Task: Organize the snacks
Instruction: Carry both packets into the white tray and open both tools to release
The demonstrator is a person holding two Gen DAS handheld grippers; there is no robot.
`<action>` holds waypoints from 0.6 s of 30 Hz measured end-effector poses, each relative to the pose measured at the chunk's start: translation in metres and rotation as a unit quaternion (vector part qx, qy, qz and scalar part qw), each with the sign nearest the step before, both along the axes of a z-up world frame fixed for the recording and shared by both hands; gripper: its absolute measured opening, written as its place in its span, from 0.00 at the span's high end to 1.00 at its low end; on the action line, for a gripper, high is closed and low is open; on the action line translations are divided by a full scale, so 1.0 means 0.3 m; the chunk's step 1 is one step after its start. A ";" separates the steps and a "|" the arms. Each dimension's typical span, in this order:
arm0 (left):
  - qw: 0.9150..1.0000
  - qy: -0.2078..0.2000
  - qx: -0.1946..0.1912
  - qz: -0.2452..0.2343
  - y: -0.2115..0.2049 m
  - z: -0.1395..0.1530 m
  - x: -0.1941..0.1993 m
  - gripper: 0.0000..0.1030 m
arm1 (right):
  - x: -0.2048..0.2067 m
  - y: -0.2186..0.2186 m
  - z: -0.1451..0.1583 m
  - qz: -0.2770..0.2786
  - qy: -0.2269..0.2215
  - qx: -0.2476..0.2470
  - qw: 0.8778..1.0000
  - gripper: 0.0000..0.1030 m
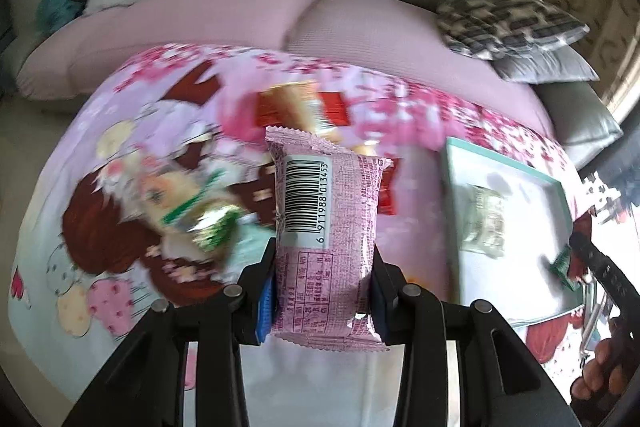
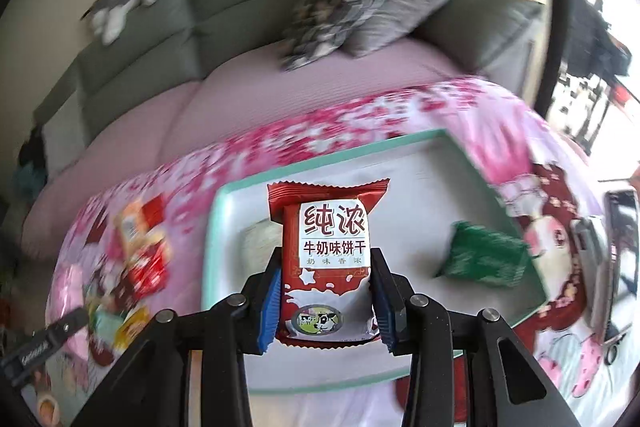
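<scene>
My left gripper (image 1: 323, 259) is shut on a pink snack packet (image 1: 326, 227), barcode side up, held above the pink cartoon cloth. My right gripper (image 2: 326, 267) is shut on a red milk-biscuit packet (image 2: 328, 259), held over the white tray with a mint rim (image 2: 256, 175). In that tray lie a green packet (image 2: 486, 259) and a pale packet (image 2: 260, 237), partly hidden behind the red one. The tray (image 1: 504, 163) shows at the right of the left wrist view. Loose snacks (image 1: 304, 107) lie on the cloth behind the pink packet, and a green-and-white one (image 1: 200, 215) to its left.
A pile of red, orange and yellow packets (image 2: 136, 251) lies on the cloth left of the tray. The sofa with pink seat cushions (image 1: 320, 23) and patterned pillows (image 1: 508, 23) runs behind the table. A person's hand (image 1: 600, 375) holds the other gripper at lower right.
</scene>
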State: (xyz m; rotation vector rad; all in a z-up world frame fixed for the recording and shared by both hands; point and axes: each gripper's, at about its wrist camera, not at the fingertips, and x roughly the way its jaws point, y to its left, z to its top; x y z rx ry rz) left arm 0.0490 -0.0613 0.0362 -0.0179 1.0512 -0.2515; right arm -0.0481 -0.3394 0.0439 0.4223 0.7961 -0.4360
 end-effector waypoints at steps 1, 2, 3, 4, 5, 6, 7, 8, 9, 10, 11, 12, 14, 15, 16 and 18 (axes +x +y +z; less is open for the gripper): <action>1.000 -0.002 -0.001 -0.009 -0.034 0.005 0.003 0.61 | -0.009 -0.035 -0.004 -0.014 -0.002 0.000 1.000 0.60; 1.000 -0.003 -0.002 -0.019 -0.071 0.012 0.006 0.61 | -0.015 -0.064 -0.011 -0.026 -0.004 0.000 1.000 0.60; 1.000 -0.006 -0.003 -0.029 -0.103 0.017 0.008 0.61 | -0.016 -0.086 -0.018 -0.033 -0.006 -0.001 0.999 0.60; 0.999 -0.008 -0.006 -0.040 -0.140 0.021 0.013 0.61 | -0.017 -0.109 -0.030 -0.041 -0.007 -0.001 0.999 0.60; 0.999 -0.007 -0.011 -0.053 -0.181 0.023 0.019 0.61 | -0.018 -0.122 -0.039 -0.044 -0.007 -0.001 0.999 0.60; 0.998 -0.006 -0.016 -0.065 -0.221 0.023 0.025 0.61 | -0.009 -0.136 -0.054 -0.048 -0.007 -0.001 0.999 0.60; 0.997 -0.003 -0.019 -0.075 -0.262 0.018 0.033 0.61 | -0.006 -0.143 -0.063 -0.048 -0.008 0.001 0.999 0.60; 0.996 0.000 -0.020 -0.083 -0.294 0.014 0.039 0.61 | 0.002 -0.149 -0.074 -0.047 -0.008 0.003 0.999 0.60; 0.996 0.001 -0.020 -0.091 -0.330 0.008 0.044 0.61 | 0.010 -0.153 -0.083 -0.046 -0.008 0.003 0.999 0.59; 0.995 0.006 -0.019 -0.100 -0.369 -0.003 0.051 0.61 | 0.019 -0.156 -0.092 -0.046 -0.008 0.002 0.999 0.59; 0.994 0.017 -0.017 -0.108 -0.407 -0.019 0.059 0.61 | 0.022 -0.156 -0.100 -0.045 -0.006 0.001 0.999 0.59; 0.993 0.026 -0.018 -0.116 -0.435 -0.032 0.066 0.61 | 0.030 -0.160 -0.112 -0.045 -0.001 0.003 0.999 0.59; 0.991 0.041 -0.025 -0.127 -0.496 -0.060 0.086 0.61 | 0.040 -0.164 -0.134 -0.044 0.007 0.006 0.999 0.59; 0.990 0.045 -0.023 -0.131 -0.527 -0.073 0.097 0.61 | 0.045 -0.169 -0.147 -0.045 0.012 0.007 0.999 0.59; 0.990 0.046 -0.020 -0.135 -0.554 -0.083 0.105 0.61 | 0.049 -0.174 -0.155 -0.047 0.015 0.006 0.999 0.59; 0.988 0.046 -0.016 -0.147 -0.607 -0.090 0.109 0.61 | 0.058 -0.188 -0.167 -0.048 0.015 0.007 0.999 0.59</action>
